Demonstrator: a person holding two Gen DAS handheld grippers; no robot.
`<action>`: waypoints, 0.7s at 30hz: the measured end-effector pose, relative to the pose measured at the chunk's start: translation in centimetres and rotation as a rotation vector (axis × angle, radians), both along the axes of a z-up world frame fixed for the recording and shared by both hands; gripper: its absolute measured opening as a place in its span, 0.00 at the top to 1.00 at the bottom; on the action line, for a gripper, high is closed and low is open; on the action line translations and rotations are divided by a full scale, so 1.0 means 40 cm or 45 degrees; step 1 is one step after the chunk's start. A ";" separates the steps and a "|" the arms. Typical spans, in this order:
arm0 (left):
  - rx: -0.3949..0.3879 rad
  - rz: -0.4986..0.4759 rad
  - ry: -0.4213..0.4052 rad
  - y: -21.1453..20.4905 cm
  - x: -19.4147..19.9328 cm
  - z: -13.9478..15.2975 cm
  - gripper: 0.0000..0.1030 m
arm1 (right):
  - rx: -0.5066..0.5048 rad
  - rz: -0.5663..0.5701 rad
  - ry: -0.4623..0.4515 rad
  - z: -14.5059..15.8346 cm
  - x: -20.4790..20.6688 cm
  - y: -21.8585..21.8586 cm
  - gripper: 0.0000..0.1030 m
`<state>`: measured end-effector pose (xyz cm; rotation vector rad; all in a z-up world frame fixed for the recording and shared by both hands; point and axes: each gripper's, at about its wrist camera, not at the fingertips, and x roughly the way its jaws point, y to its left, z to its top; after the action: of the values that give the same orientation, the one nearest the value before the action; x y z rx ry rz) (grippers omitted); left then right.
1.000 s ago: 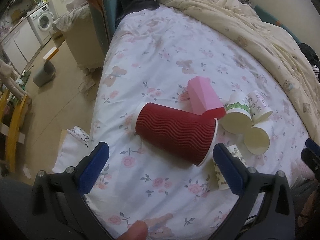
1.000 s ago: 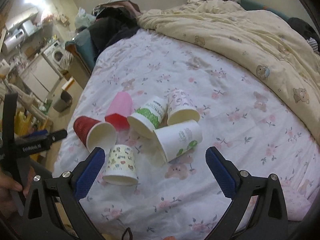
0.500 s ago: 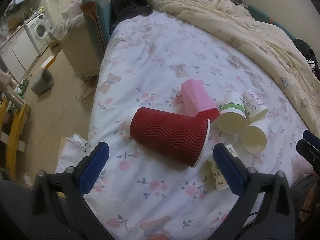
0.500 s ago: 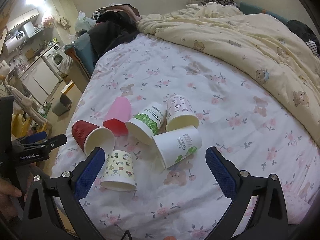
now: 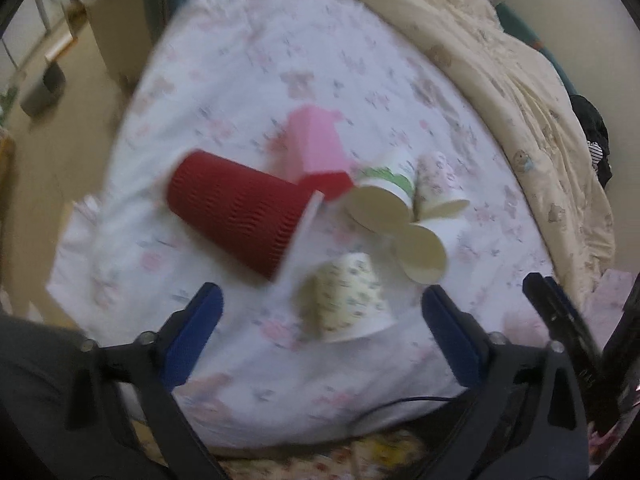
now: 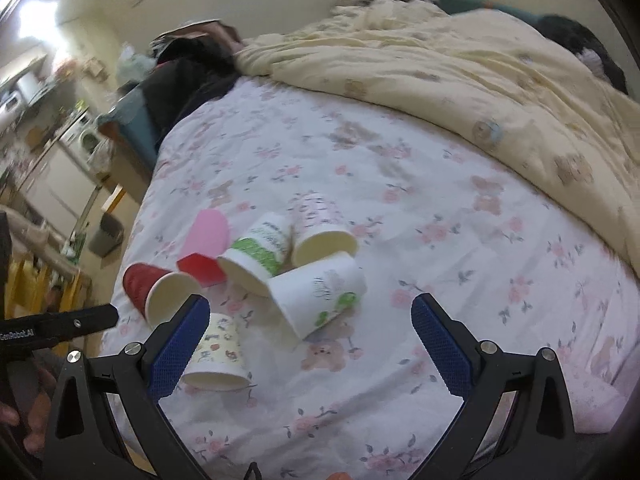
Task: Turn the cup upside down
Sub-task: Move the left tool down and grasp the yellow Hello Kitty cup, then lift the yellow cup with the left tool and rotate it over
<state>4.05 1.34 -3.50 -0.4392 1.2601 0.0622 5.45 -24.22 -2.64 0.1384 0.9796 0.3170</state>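
Observation:
Several cups lie on their sides on the flowered bed sheet (image 6: 400,184). A red ribbed cup (image 5: 240,208) (image 6: 138,284) lies nearest the bed's left edge. Beside it lie a pink cup (image 5: 316,152) (image 6: 206,236), a green-printed white cup (image 5: 384,196) (image 6: 260,250), a pink-patterned cup (image 6: 320,228), a white cup (image 6: 320,292) and a small patterned cup (image 5: 344,300) (image 6: 218,356). My left gripper (image 5: 322,336) is open, empty, short of the cups. My right gripper (image 6: 310,344) is open and empty, with the white cup just ahead between its fingers.
A cream duvet (image 6: 460,72) covers the far and right side of the bed. Dark clothes (image 6: 188,76) lie at the bed's far left. The bed edge drops to the floor on the left, with a bin (image 6: 106,236) and a washing machine (image 6: 86,140) beyond.
Both grippers have pulled back and lowered toward the bed's near edge, so the cups look farther off. The left view is blurred from motion. The cups have not moved.

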 end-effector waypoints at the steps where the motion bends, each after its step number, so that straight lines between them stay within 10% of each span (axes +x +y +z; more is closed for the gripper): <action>1: -0.021 -0.005 0.029 -0.016 0.010 -0.011 0.14 | 0.003 -0.016 0.008 -0.002 0.003 -0.011 0.00; 21: 0.028 0.037 0.287 -0.140 0.115 -0.224 0.37 | 0.206 -0.080 0.130 -0.028 0.018 -0.102 0.00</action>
<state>8.63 -4.26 -12.45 -0.4403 1.4729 0.1530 6.16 -28.31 -3.76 0.3350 1.0482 0.3339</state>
